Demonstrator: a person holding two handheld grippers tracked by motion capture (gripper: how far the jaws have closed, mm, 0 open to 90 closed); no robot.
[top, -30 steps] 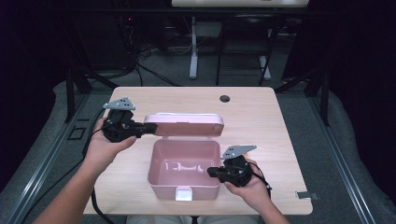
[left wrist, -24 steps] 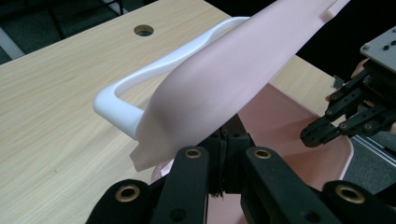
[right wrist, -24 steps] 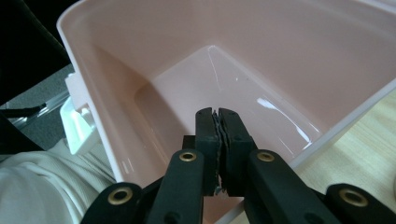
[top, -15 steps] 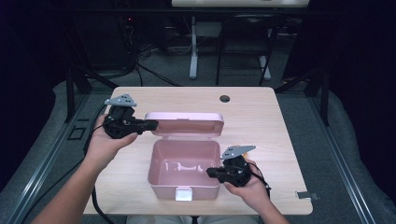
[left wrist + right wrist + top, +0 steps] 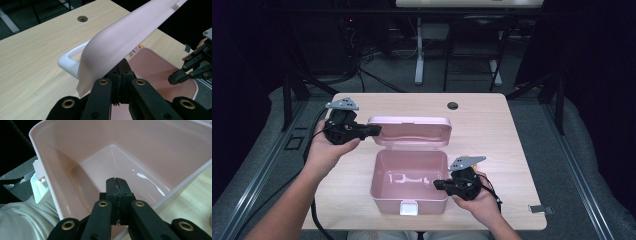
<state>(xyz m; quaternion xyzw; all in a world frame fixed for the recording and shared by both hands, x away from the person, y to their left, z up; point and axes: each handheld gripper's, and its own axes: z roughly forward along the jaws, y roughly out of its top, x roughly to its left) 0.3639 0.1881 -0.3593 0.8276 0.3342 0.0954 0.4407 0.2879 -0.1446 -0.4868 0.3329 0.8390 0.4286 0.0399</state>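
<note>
A pink plastic box [image 5: 384, 200] stands open at the table's front middle, its inside bare apart from glints of light. Its hinged lid [image 5: 409, 131] stands up behind it, with a white handle [image 5: 67, 60] on the far side. My left gripper [image 5: 376, 131] is shut, its tips tucked under the lid's [image 5: 125, 37] left end and touching it. My right gripper [image 5: 437, 185] is shut too; its jaws have just closed the last bit with nothing between them. It reaches over the box's right rim, tips [image 5: 117, 182] inside above the floor. A white latch [image 5: 40, 187] sits on the front wall.
The wooden table [image 5: 492, 130] has a round cable hole [image 5: 453, 105] at the back. A small metal clip [image 5: 537, 209] lies at its front right edge. Dark floor, desk legs and cables surround the table.
</note>
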